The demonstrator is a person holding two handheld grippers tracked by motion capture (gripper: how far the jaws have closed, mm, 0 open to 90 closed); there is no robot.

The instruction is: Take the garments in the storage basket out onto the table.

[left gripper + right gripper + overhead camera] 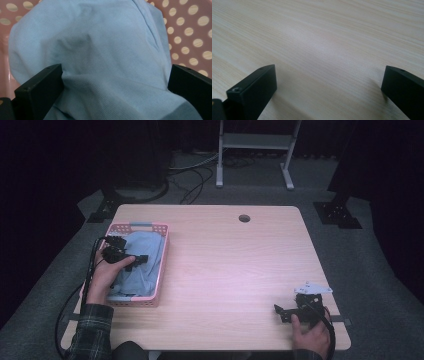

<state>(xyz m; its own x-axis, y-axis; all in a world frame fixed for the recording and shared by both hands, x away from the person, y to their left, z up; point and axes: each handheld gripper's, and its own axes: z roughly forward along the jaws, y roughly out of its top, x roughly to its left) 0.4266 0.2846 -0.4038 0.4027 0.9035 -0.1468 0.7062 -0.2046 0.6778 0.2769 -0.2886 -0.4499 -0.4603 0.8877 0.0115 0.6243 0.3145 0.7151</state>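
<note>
A light blue cloth (143, 262) lies bunched in a pink perforated basket (162, 269) at the table's left side. My left gripper (141, 259) reaches into the basket from the left and stands open, its jaws wide apart on either side of a raised fold of the cloth (100, 57). The basket's dotted pink wall (190, 32) shows behind the fabric. My right gripper (280, 313) rests low over the table near the front right corner, held by a hand. It is open, with bare wood (324, 50) between its jaws.
The wooden table (230, 265) has a round cable hole (244, 218) near its far edge. A white metal stand (255, 150) and cables lie on the floor beyond. Dark stand feet sit off both far corners.
</note>
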